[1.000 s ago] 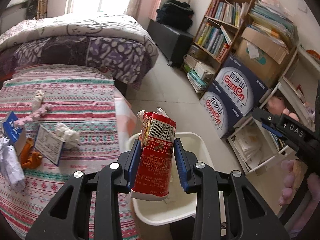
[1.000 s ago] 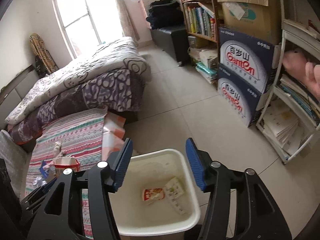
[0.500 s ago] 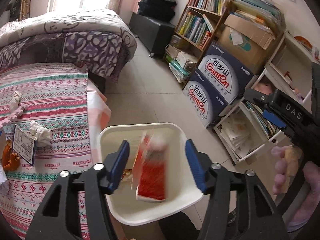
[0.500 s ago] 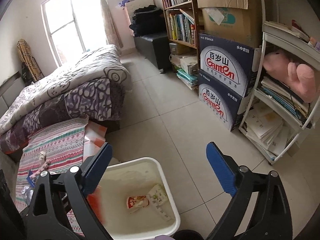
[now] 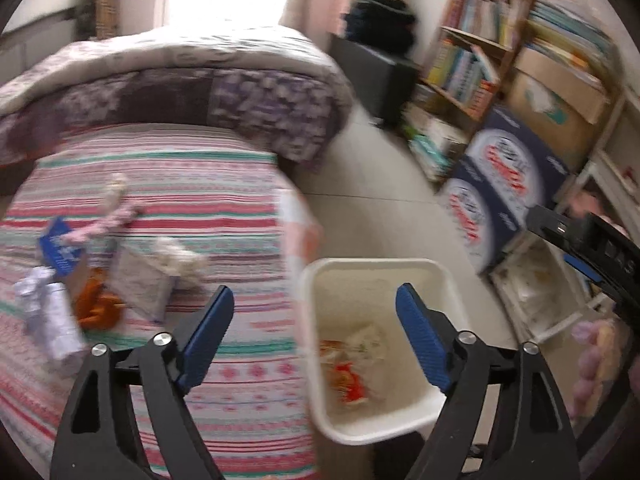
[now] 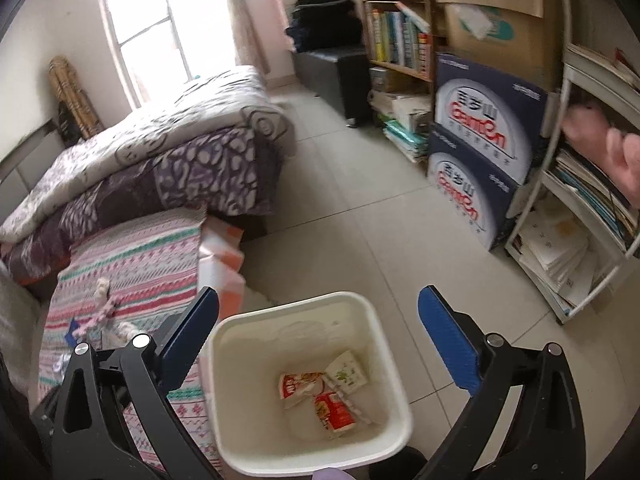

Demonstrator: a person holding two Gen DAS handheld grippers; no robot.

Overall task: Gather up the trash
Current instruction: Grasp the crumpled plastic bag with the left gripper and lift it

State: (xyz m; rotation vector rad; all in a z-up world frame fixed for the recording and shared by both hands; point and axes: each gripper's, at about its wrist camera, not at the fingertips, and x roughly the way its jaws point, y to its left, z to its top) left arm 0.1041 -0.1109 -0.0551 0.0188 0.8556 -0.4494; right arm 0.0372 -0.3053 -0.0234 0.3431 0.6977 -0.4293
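Note:
A white trash bin (image 5: 432, 268) (image 6: 384, 320) stands on the floor beside the striped table. In it lies the red carton (image 5: 350, 386) (image 6: 334, 412) with other wrappers (image 6: 346, 372). My left gripper (image 5: 316, 340) is open and empty, above the table edge and the bin. My right gripper (image 6: 318, 340) is open and empty, above the bin. On the striped cloth (image 5: 180, 208) lie crumpled paper (image 5: 44, 312), a blue box (image 5: 60, 248), an orange scrap (image 5: 96, 308), a card (image 5: 140, 284) and a tissue wad (image 5: 176, 256).
A bed with a patterned quilt (image 6: 160, 148) stands behind the table. Bookshelves (image 6: 400, 36), stacked blue water boxes (image 6: 480, 148) and a white rack (image 6: 580, 240) line the right wall. Tiled floor (image 6: 352, 216) lies between them.
My left gripper opened and let the red carton drop into the bin, then swung left toward the table. My right gripper opened wider above the bin.

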